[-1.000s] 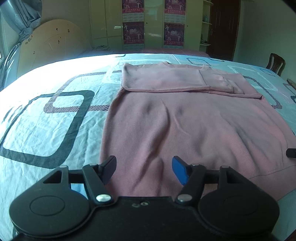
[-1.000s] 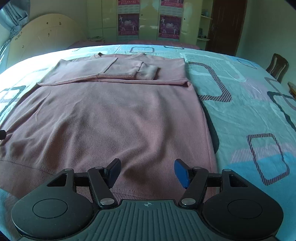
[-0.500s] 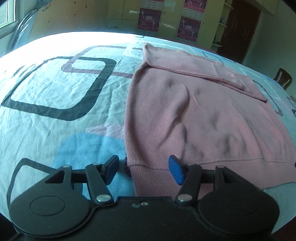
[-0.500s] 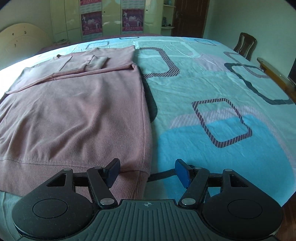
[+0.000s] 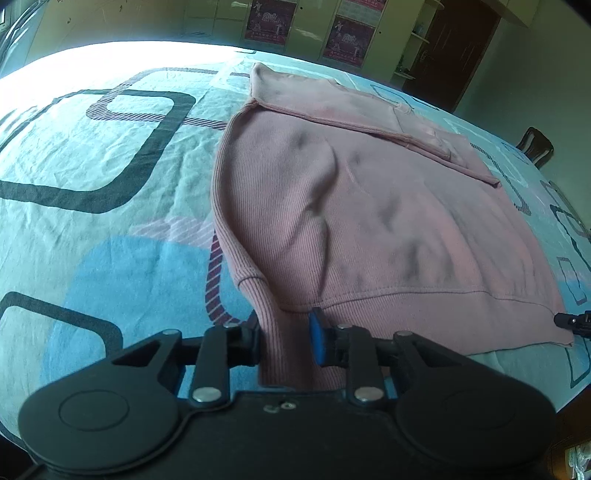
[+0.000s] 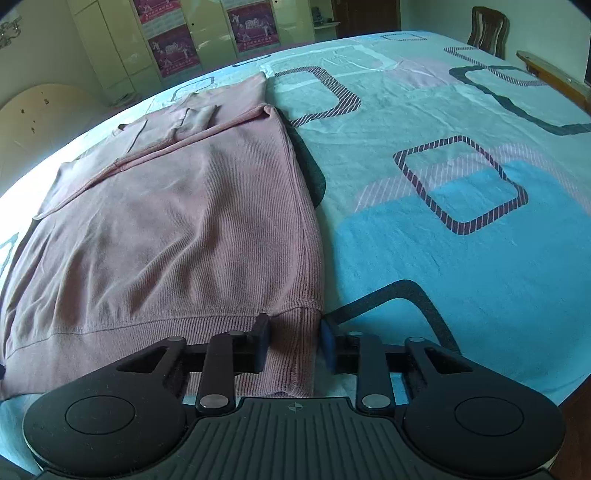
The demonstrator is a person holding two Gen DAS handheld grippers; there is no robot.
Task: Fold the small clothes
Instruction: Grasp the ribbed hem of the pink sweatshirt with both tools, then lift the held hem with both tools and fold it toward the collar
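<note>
Both grippers, left (image 5: 284, 341) and right (image 6: 293, 345), have closed narrowly on the soft, limp pink sweater (image 5: 369, 221) at its ribbed hem corners, the best hold.

Bedroom: bed under a pale blue sheet (image 6: 461, 266) printed with dark rounded squares, strong light on its far left side, cream wardrobe doors (image 6: 110, 44) bearing red posters (image 5: 271, 16), dark wooden door (image 5: 450, 48), wooden chair (image 6: 487, 31), plain greenish walls.

Sweater (image 5: 369, 221) lies on the bedsheet (image 5: 110, 184); grippers at its near corners.
</note>
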